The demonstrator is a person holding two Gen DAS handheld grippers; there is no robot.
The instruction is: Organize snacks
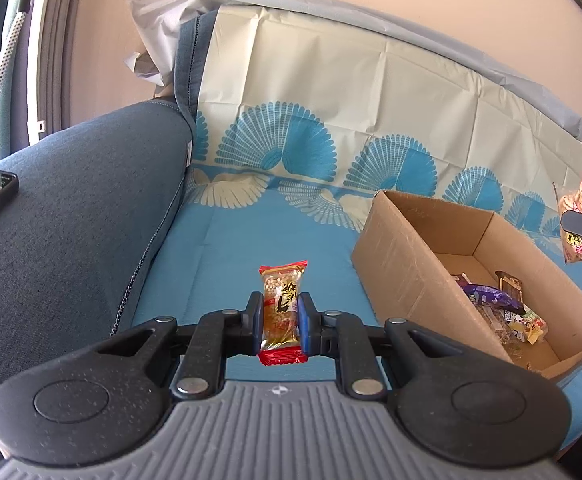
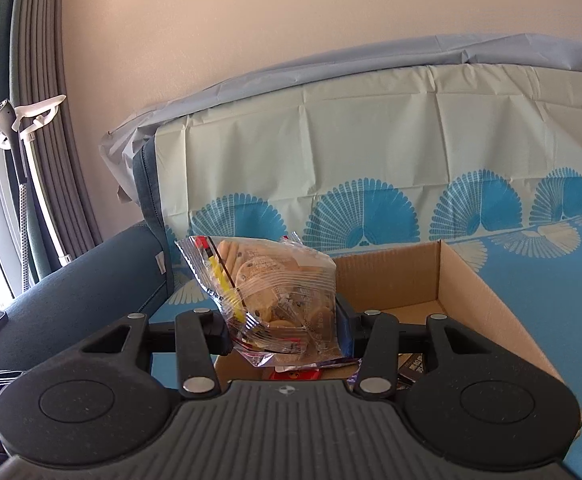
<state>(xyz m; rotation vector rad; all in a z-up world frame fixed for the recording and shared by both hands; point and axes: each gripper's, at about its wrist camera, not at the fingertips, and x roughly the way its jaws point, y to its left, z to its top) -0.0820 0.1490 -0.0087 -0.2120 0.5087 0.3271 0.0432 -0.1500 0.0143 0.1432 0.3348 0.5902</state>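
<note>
The left hand-held gripper (image 1: 279,322) is clamped on a small snack bar (image 1: 282,309), its 2 blue pads pressing the long sides of the wrapper so the bar stands upright between them, red crimped ends above and below the jaws. The right hand-held gripper (image 2: 285,332) grips a clear cookie bag (image 2: 269,292) low on its body, with most of the bag bulging above the jaws.

The cardboard box (image 1: 407,264) sits to the right of the left hand-held gripper and just ahead of and under the right one, on the blue patterned sofa cover (image 1: 251,240). Several wrapped snacks (image 1: 499,304) already lie on its floor.

Risks, as I judge them: the slim bar is held only by its glossy film, so a tilt could let it slide out onto the sofa cover short of the box. The cookie bag is soft and top-heavy; it may sag or twist in the jaws, and a hard squeeze could crack the cookies. The near box wall stands high, so a low release could catch it.

The bar shows amber, nutty filling through clear film; the bag shows round pale cookies with dark specks.
</note>
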